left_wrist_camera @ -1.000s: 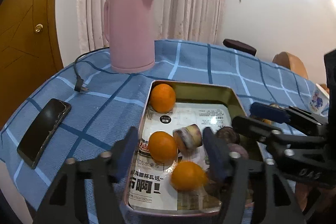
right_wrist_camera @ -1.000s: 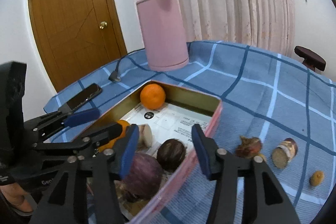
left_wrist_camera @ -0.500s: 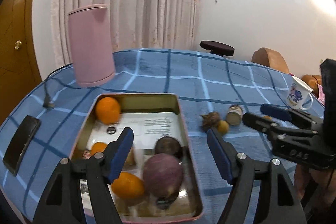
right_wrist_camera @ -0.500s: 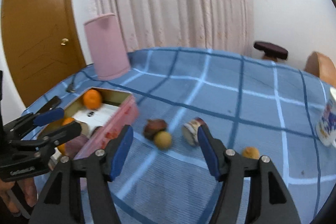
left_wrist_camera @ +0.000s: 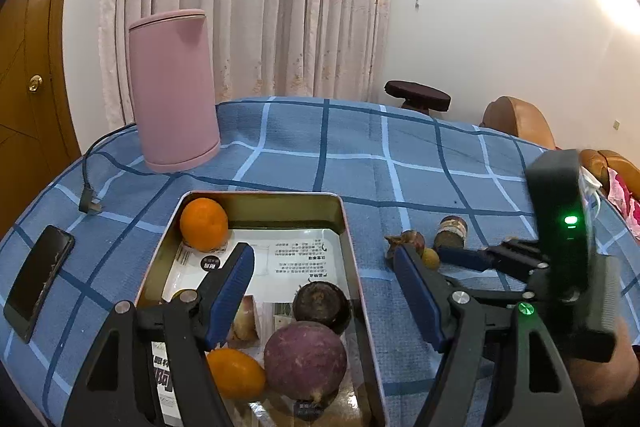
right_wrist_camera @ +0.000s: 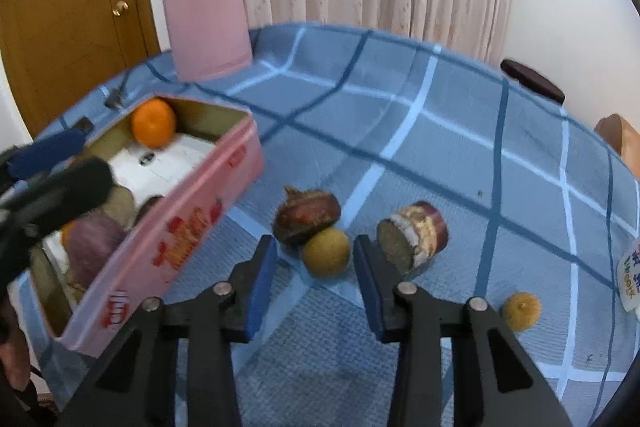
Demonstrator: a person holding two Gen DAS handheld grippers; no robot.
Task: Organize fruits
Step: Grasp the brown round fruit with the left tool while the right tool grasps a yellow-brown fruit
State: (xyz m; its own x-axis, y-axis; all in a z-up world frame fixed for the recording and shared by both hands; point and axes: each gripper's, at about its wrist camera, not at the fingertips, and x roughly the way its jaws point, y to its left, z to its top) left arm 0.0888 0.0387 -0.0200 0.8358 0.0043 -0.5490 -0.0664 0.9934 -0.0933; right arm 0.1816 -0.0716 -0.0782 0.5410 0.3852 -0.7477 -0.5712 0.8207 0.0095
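Pink tin [right_wrist_camera: 168,251] bears red lettering, blurred, perhaps unreadable.

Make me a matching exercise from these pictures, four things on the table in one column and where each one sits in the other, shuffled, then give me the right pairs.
Things:
1. orange
2. phone
3. small yellow fruit
4. pink kettle

Places:
A. ahead of the open right gripper, on the cloth
B. far corner of the tin
C. behind the tin, near the curtain
D. on the cloth, left of the tin

Pairs: 1-B, 2-D, 3-A, 4-C
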